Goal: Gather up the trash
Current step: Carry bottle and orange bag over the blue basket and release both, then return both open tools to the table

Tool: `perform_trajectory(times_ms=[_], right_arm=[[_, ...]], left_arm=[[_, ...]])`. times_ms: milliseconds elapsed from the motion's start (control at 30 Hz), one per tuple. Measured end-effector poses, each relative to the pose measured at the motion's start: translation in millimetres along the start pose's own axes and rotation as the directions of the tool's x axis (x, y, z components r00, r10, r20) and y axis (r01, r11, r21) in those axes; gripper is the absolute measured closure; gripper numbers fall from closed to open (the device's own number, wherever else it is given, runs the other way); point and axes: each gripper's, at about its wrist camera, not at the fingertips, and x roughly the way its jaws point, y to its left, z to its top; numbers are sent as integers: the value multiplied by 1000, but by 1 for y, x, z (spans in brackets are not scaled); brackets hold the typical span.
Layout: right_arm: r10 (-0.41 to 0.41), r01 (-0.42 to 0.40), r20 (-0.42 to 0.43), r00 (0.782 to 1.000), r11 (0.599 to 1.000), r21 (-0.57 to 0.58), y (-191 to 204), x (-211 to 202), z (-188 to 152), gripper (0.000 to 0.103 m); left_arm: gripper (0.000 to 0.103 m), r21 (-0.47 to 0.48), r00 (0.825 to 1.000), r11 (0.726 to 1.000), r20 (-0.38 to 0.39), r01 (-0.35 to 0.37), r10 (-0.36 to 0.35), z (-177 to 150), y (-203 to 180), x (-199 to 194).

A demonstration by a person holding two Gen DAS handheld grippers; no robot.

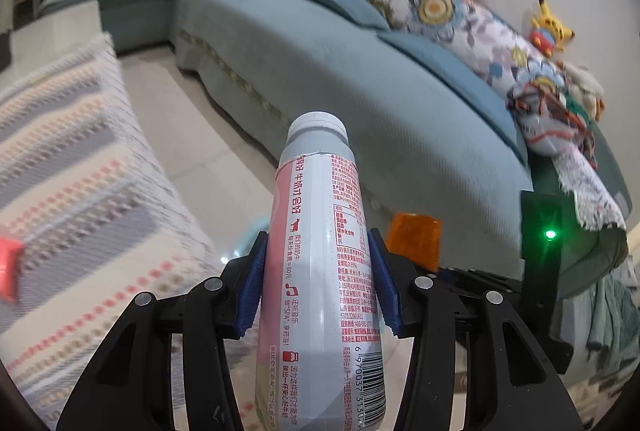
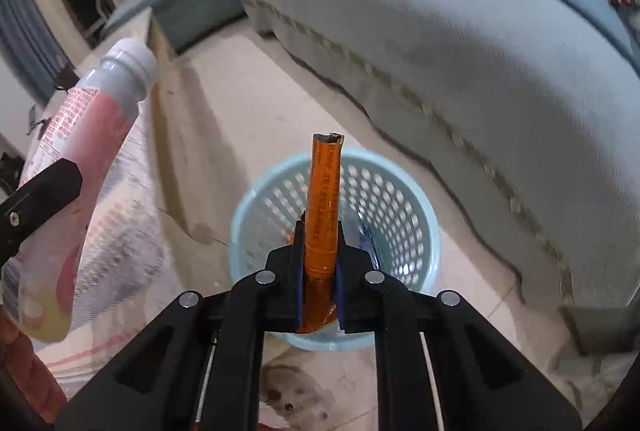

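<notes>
My left gripper (image 1: 318,271) is shut on a white and pink drink bottle (image 1: 320,271) with a white cap, held with the cap pointing away from me. The bottle also shows at the left of the right wrist view (image 2: 80,159). My right gripper (image 2: 318,255) is shut on an orange snack wrapper (image 2: 322,207), held upright just above a light blue mesh trash basket (image 2: 400,215) on the floor. The wrapper also peeks out in the left wrist view (image 1: 416,239).
A teal sofa (image 1: 340,71) with patterned cushions and plush toys runs along the right. A table with a striped woven cloth (image 1: 60,171) lies to the left. Pale tiled floor (image 2: 260,103) lies between them.
</notes>
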Motion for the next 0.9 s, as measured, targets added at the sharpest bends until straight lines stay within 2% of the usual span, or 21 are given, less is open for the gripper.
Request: perform_trajectory(times_ms=[133, 233, 267, 300, 333, 367, 500, 667, 800, 900], right_arm=[[-2, 4, -50, 999, 999, 31, -12, 21, -8, 91], [0, 4, -77, 997, 998, 61, -21, 36, -11, 81], [0, 6, -85, 996, 998, 68, -21, 38, -12, 70], [-6, 13, -92, 996, 997, 77, -23, 42, -13, 62], [-13, 20, -91, 996, 996, 82, -23, 43, -13, 47], [-32, 40, -92, 995, 996, 84, -24, 45, -14, 41], [-3, 13, -89, 996, 994, 111, -30, 47, -17, 41], [-4, 13, -77, 997, 994, 113, -29, 37, -17, 41], [7, -5, -32, 999, 999, 52, -7, 17, -12, 41], [54, -53, 27, 998, 999, -12, 20, -3, -7, 41]], left_arm=[[56, 8, 998, 1000, -62, 16, -15, -10, -2, 27], [57, -6, 996, 1000, -87, 26, -26, -15, 1, 41], [56, -17, 996, 999, -87, 34, -36, -16, 2, 44], [50, -30, 996, 999, -85, 37, -39, -16, 1, 46], [46, -41, 995, 998, -85, 40, -43, -17, 3, 46], [46, -48, 995, 998, -81, 47, -50, -18, 5, 45], [46, -47, 996, 998, -75, 35, -38, -17, 14, 38], [46, -70, 998, 997, -49, 22, -25, -17, 30, 19], [46, -87, 1000, 996, -14, 5, -6, -16, 44, -6], [46, -108, 1000, 994, 22, -15, 17, -15, 56, -30]])
